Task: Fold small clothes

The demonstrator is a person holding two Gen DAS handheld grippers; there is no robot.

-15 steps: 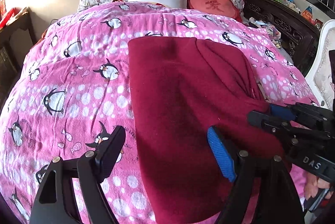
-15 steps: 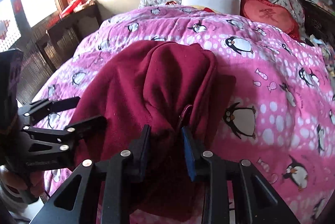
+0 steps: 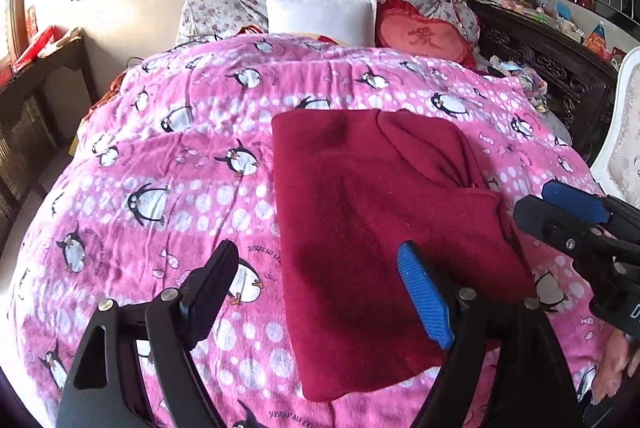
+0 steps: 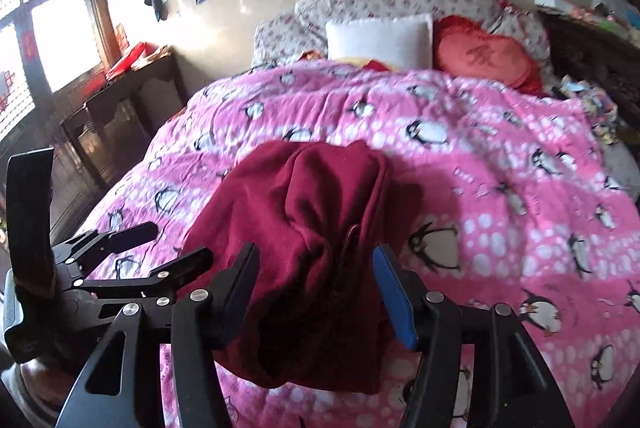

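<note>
A dark red fleece garment [image 3: 372, 211] lies folded on the pink penguin blanket [image 3: 168, 163]; it also shows in the right wrist view [image 4: 316, 228]. My left gripper [image 3: 320, 288] is open above its near left edge, holding nothing. My right gripper [image 4: 314, 292] is open, its jaws standing on either side of the garment's bunched near end without clamping it. It shows at the right of the left wrist view [image 3: 560, 211], apart from the garment's right edge.
A white pillow [image 3: 322, 17], a red cushion [image 3: 424, 35] and floral pillows sit at the bed's head. A dark carved bed frame [image 3: 552, 67] with clutter runs along the right. A dark wooden table [image 4: 120, 107] stands left of the bed.
My right gripper has opened and let go of the garment's near end. Both grippers have pulled back and up from the garment, which now lies flatter on the blanket.
</note>
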